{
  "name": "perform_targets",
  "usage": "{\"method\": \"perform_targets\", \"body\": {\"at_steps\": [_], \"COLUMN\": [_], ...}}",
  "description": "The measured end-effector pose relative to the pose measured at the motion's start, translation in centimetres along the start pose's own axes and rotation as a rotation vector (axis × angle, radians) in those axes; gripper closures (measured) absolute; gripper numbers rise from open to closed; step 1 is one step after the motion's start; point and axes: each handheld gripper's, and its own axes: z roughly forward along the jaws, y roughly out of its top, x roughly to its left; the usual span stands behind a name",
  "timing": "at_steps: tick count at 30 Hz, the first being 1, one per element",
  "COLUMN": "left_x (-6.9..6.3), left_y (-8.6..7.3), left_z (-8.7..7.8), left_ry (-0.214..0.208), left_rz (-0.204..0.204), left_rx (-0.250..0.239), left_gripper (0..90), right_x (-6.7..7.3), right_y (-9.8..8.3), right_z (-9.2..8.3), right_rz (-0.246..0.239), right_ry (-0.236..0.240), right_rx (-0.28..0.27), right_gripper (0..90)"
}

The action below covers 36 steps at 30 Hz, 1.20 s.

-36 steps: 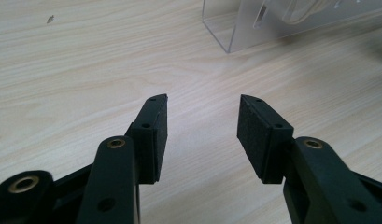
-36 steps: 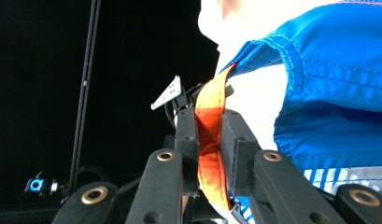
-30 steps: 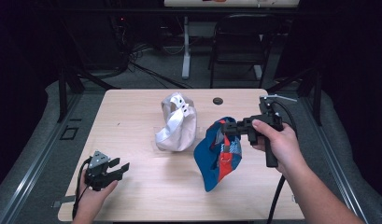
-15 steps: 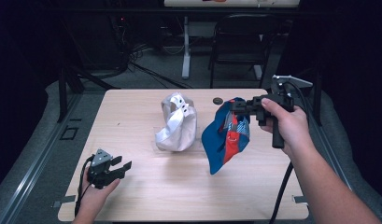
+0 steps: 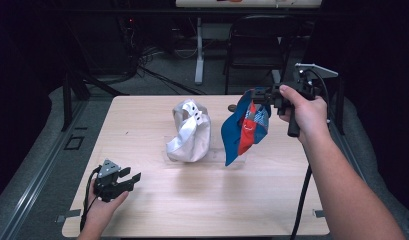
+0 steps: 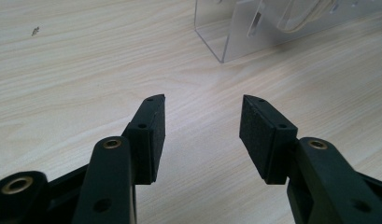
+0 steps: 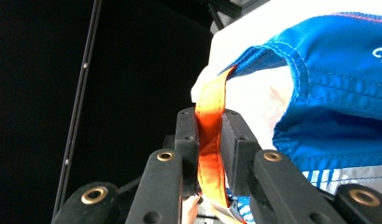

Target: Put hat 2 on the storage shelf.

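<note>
A blue and red cap [image 5: 244,131] hangs in the air over the right side of the table, held by its orange strap [image 7: 210,140]. My right gripper [image 5: 258,96] is shut on that strap, its pads [image 7: 233,140] pressing it from both sides. A white cap [image 5: 189,132] sits on a clear stand [image 6: 235,32] at the middle of the table. My left gripper [image 5: 131,179] rests open near the table's front left corner, nothing between its pads [image 6: 258,133], pointing toward the clear stand.
A small dark round object [image 5: 232,107] lies near the table's far edge, behind the blue cap. A chair [image 5: 257,45] and a table leg [image 5: 199,50] stand beyond the wooden table [image 5: 217,200]. Bare wood spans the front half.
My right gripper has lifted the blue and red cap up and farther back to the right. The left gripper has stayed in place.
</note>
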Motion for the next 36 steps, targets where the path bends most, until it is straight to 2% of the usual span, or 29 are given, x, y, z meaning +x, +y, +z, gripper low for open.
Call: {"method": "perform_targets", "body": {"at_steps": [3,14,25,31,36], "left_x": [0.0,0.1,0.2,0.2,0.2], "left_y": [-0.1,0.0,0.0,0.0,-0.1], "left_z": [0.1,0.0,-0.1,0.0,0.1], "left_ry": [0.003,0.001,0.001,-0.001,0.002], "left_rz": [-0.004,-0.007,-0.008,-0.003,-0.005], "left_rx": [-0.014,-0.011,-0.012,-0.002,-0.011], "left_gripper": [51.2,51.2,51.2,51.2,51.2], "right_x": [0.1,-0.3,-0.7,-1.6,-2.6], "right_y": [0.7,1.7,1.8,1.4,1.0], "right_z": [0.4,1.5,3.4,4.4,4.8], "right_rz": [0.000,0.016,0.014,0.019,0.024], "right_ry": [-0.011,-0.065,-0.076,-0.089,-0.091], "right_rx": [-0.002,-0.021,-0.006,0.020,0.024], "right_gripper": [78.2,78.2,78.2,78.2,78.2]}}
